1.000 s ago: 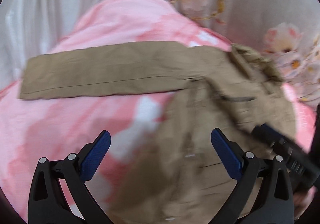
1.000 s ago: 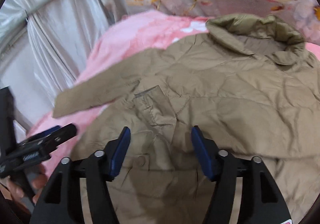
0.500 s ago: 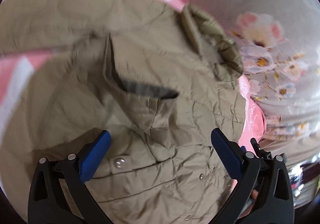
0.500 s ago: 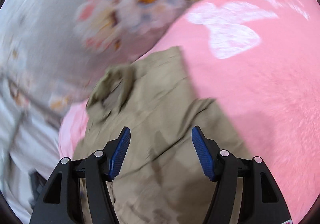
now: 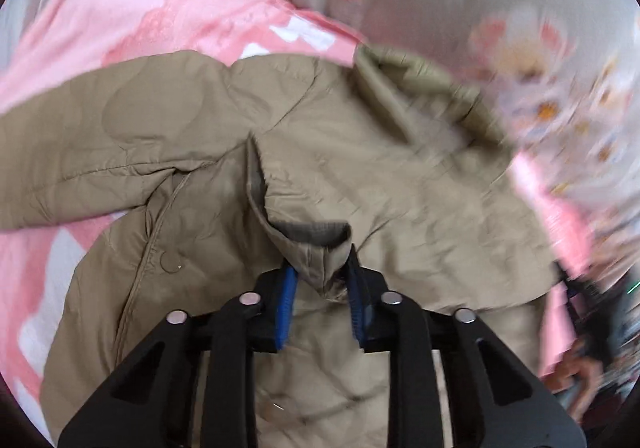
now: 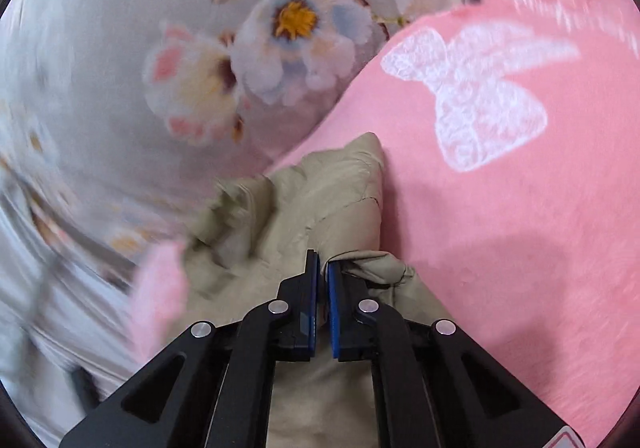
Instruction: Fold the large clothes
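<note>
The left gripper (image 5: 320, 284) points down at the jacket (image 5: 400, 183), jaws narrowed onto a bunched cuff (image 5: 316, 244) at 6 o'clock. The right gripper (image 6: 323, 288) has its jaws almost closed on a thin jacket (image 6: 320, 203) edge. The jacket lies spread on a pink blanket (image 6: 500, 207); a sleeve (image 5: 100, 139) reaches toward 9 o'clock. A floral sheet (image 6: 160, 67) lies beyond.

Pink blanket with a khaki jacket lying on it

The pink blanket (image 5: 168, 7), patterned with white bows, carries a quilted khaki jacket (image 5: 360, 167) spread across it; one sleeve (image 5: 100, 151) reaches toward the blanket's left side, and the collar (image 5: 420, 87) lies at its far edge, beside a grey floral cloth (image 6: 120, 47).
</note>
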A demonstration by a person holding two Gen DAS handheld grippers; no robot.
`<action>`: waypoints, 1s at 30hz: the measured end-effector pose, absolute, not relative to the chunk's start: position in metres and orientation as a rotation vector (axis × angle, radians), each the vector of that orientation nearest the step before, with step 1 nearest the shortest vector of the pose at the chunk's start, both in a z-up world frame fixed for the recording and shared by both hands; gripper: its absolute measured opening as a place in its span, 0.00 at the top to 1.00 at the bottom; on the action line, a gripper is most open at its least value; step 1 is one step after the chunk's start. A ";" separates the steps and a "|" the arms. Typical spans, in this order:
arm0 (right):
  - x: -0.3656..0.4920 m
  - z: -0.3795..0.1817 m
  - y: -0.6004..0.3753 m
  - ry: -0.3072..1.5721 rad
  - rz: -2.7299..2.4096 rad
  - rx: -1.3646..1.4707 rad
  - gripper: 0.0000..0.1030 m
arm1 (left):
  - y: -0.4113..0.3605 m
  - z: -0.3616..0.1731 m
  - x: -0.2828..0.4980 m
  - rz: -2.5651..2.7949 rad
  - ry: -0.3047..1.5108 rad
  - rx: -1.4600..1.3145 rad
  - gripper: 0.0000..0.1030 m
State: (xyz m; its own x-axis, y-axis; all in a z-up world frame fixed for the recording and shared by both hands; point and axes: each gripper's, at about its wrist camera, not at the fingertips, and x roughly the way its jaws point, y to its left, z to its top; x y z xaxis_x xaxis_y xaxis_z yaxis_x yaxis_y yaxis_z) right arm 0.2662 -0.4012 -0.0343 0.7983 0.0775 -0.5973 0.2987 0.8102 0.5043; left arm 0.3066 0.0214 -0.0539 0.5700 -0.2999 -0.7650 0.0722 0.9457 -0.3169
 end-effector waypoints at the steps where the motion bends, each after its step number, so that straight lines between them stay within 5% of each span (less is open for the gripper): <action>1: 0.272 -0.045 -0.396 0.707 -0.169 0.557 0.96 | 0.017 -0.065 0.308 -0.209 0.953 -0.226 0.82; 6: 0.278 -0.055 -0.392 0.796 -0.210 0.483 0.98 | 0.017 -0.073 0.305 -0.189 0.919 -0.158 0.81; 8: 0.268 -0.047 -0.390 0.794 -0.204 0.445 0.91 | 0.025 -0.069 0.299 -0.193 0.924 -0.159 0.79; 12: 0.236 -0.029 -0.396 0.760 -0.271 0.367 0.78 | 0.050 -0.045 0.274 -0.145 0.867 -0.083 0.47; 20: 0.254 0.002 -0.343 0.699 -0.267 0.165 0.82 | 0.034 0.006 0.280 -0.152 0.782 -0.063 0.44; 30: 0.292 -0.055 -0.332 0.828 -0.260 0.179 0.86 | 0.006 -0.069 0.298 -0.109 0.859 0.003 0.38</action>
